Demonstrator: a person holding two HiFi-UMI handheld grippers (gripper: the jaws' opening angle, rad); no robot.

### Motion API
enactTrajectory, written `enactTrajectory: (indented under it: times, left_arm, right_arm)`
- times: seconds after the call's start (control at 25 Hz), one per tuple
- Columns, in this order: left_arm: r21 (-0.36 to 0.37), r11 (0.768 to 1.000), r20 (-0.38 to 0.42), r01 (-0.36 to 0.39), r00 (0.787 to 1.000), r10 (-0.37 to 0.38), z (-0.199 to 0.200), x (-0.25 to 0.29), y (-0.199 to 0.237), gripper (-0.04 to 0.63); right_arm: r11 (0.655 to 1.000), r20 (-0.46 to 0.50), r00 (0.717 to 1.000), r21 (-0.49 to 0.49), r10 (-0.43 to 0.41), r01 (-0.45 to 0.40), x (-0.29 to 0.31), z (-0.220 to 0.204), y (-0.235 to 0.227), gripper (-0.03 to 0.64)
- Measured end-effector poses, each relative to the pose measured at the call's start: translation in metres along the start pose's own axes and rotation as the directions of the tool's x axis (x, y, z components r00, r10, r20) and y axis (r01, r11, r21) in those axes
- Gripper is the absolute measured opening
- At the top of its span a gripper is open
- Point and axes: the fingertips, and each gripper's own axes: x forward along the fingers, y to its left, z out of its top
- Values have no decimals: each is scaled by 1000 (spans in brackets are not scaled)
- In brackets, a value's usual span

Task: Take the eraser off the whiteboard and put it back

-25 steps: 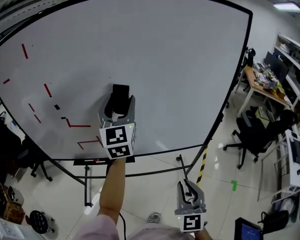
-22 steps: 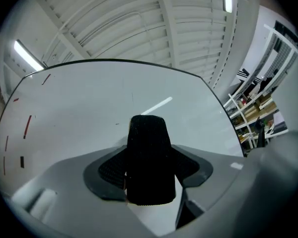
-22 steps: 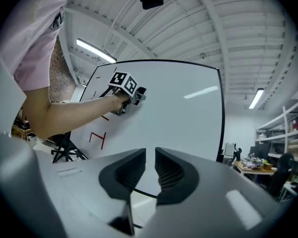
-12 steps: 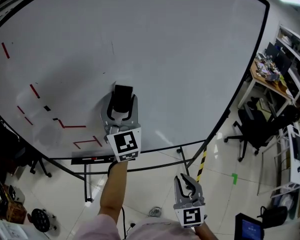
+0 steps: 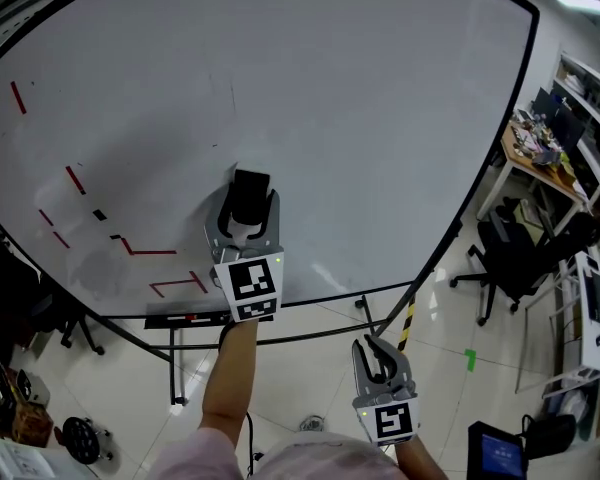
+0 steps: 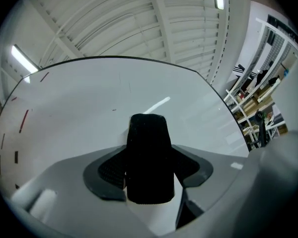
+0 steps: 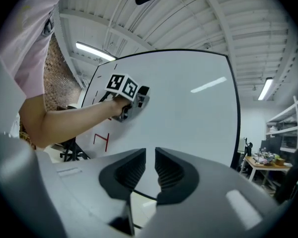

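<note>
The black eraser (image 5: 249,196) sits between the jaws of my left gripper (image 5: 247,202), which is shut on it in front of the whiteboard (image 5: 360,108). In the left gripper view the eraser (image 6: 148,162) stands upright between the pads, its far end towards the board; I cannot tell whether it touches. My right gripper (image 5: 378,353) hangs low, below the board's bottom edge, jaws together with only a thin slit and nothing in them. The right gripper view shows its own jaws (image 7: 150,157) and, farther off, the left gripper (image 7: 134,99) at the board.
Red line marks (image 5: 145,252) run across the board's lower left. A marker ledge (image 5: 195,319) hangs under the bottom edge on a wheeled stand. To the right are a black office chair (image 5: 515,258), a cluttered desk (image 5: 540,158) and a yellow-black floor stripe (image 5: 405,325).
The left gripper keeps hold of the eraser and has shifted slightly right and down along the board. The right gripper stays low and shut.
</note>
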Motion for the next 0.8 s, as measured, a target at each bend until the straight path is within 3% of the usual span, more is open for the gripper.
enactTrajectory:
  times: [0.12, 0.28, 0.36, 0.44, 0.52, 0.6, 0.68, 0.8]
  left_arm:
    - [74, 997, -40, -11, 999, 14, -6, 1, -2, 272]
    - [139, 990, -38, -37, 998, 43, -6, 3, -3, 272]
    - [145, 988, -30, -44, 998, 49, -6, 3, -3, 272]
    - [152, 987, -23, -48, 998, 52, -6, 2, -2, 273]
    - [167, 985, -13, -49, 999, 52, -7, 2, -2, 273]
    - [197, 979, -7, -46, 999, 48, -8, 4, -2, 273]
    - [227, 973, -6, -37, 999, 39, -12, 5, -3, 275]
    - [259, 966, 12, -10, 1000, 7, -10, 3, -5, 278]
  right_arm:
    - [997, 75, 994, -18, 74, -73, 18, 63, -13, 49]
    - [968, 127, 973, -187, 192, -166, 57, 155, -14, 6]
    - [937, 151, 951, -272, 269, -222, 80, 193, -1, 5]
    - [885, 162, 909, -346, 384, -312, 103, 223, 24, 4]
    - [812, 131, 855, -411, 502, -414, 127, 237, 52, 3]
    - [726, 35, 826, -500, 562, -472, 159, 232, 75, 3]
    - [668, -73, 846, -580, 527, -466, 196, 218, 81, 3]
    - [666, -143, 863, -578, 485, -471, 221, 204, 81, 3]
